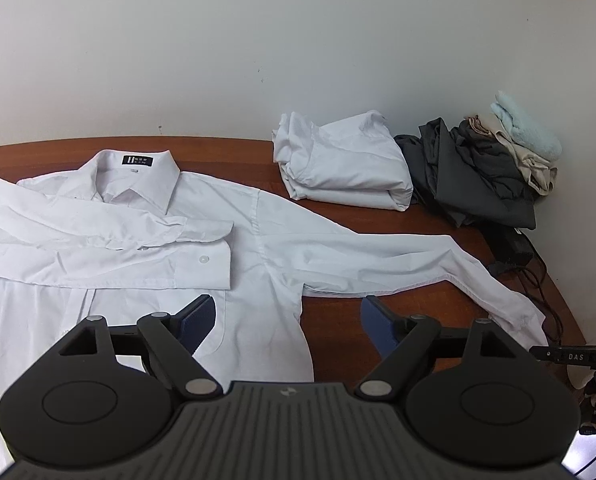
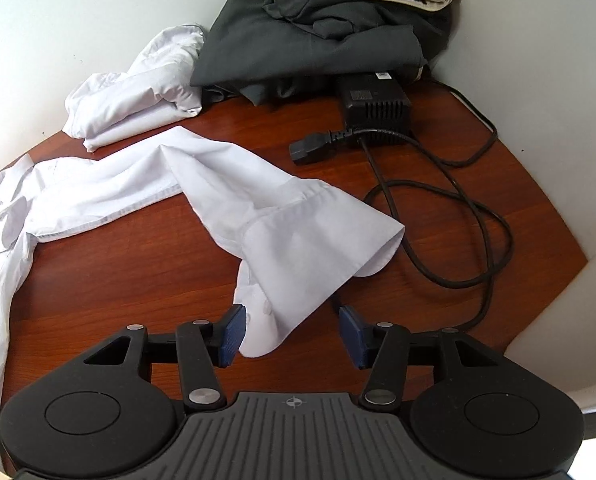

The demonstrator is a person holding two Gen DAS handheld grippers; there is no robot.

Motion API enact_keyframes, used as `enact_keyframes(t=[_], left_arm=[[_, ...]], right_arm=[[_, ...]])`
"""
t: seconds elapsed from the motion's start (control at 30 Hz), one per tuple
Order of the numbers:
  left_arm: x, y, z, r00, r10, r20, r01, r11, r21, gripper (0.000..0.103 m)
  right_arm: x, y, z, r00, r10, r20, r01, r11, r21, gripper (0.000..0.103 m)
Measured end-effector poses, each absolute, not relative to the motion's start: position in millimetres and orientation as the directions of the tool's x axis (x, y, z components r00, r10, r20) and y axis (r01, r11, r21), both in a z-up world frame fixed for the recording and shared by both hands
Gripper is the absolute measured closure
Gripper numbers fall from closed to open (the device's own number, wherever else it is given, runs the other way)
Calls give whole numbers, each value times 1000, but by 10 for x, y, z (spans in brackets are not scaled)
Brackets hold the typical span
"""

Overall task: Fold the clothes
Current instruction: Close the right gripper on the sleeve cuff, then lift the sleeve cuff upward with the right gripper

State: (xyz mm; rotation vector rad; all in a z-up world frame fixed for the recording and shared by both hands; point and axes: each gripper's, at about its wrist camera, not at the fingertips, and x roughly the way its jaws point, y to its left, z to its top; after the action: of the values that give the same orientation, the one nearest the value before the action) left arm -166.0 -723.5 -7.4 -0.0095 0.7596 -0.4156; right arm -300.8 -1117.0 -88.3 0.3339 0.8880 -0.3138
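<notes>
A white dress shirt (image 1: 146, 240) lies front-up on the brown table (image 1: 337, 320). Its left sleeve is folded across the chest. Its right sleeve (image 1: 397, 264) stretches out to the right. My left gripper (image 1: 286, 320) is open and empty, just above the shirt's side hem below the armpit. In the right wrist view the right sleeve's cuff (image 2: 309, 256) lies in front of my right gripper (image 2: 292, 332). That gripper is open, and the cuff's near corner lies between its blue pads (image 2: 232, 332) without being clamped.
A folded white shirt (image 1: 341, 164) and a pile of dark grey and beige clothes (image 1: 481, 176) with a light blue towel (image 1: 525, 128) sit at the back right by the wall. A black power brick (image 2: 373, 108) and its looped cable (image 2: 457, 216) lie right of the cuff.
</notes>
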Motion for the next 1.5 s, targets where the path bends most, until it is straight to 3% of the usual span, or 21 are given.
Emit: enact_keyframes(t=[0.23, 0.33, 0.4, 0.5, 0.97, 1.1, 1.5], left_arm=[[-1752, -7177, -38, 655, -350, -670, 352, 926, -139, 16], [-1776, -7123, -42, 654, -346, -673, 345, 928, -141, 16], [-1786, -7089, -48, 656, -342, -673, 343, 929, -138, 16], [-1788, -7030, -64, 660, -332, -674, 341, 932, -125, 16], [-1732, -6381, 18, 689, -324, -648, 342, 934, -103, 16], [-1696, -6050, 130, 673, -375, -637, 380, 915, -137, 16], [-1632, -4902, 296, 665, -434, -608, 407, 893, -192, 15]], right_arm=[[-2921, -11215, -948, 596, -116, -794, 390, 907, 160, 50], [-2888, -11227, -966, 599, -126, -791, 384, 912, 145, 68], [-2887, -11236, -948, 609, -137, -781, 385, 912, 141, 87], [-2906, -11220, -825, 643, -172, -747, 389, 913, 125, 95], [-2500, -10585, 642, 758, -318, -570, 170, 939, -298, 96], [-2276, -10173, 1108, 787, -335, -518, 105, 900, -422, 96], [-1318, -8262, 2191, 899, -226, -376, -100, 730, -677, 96]])
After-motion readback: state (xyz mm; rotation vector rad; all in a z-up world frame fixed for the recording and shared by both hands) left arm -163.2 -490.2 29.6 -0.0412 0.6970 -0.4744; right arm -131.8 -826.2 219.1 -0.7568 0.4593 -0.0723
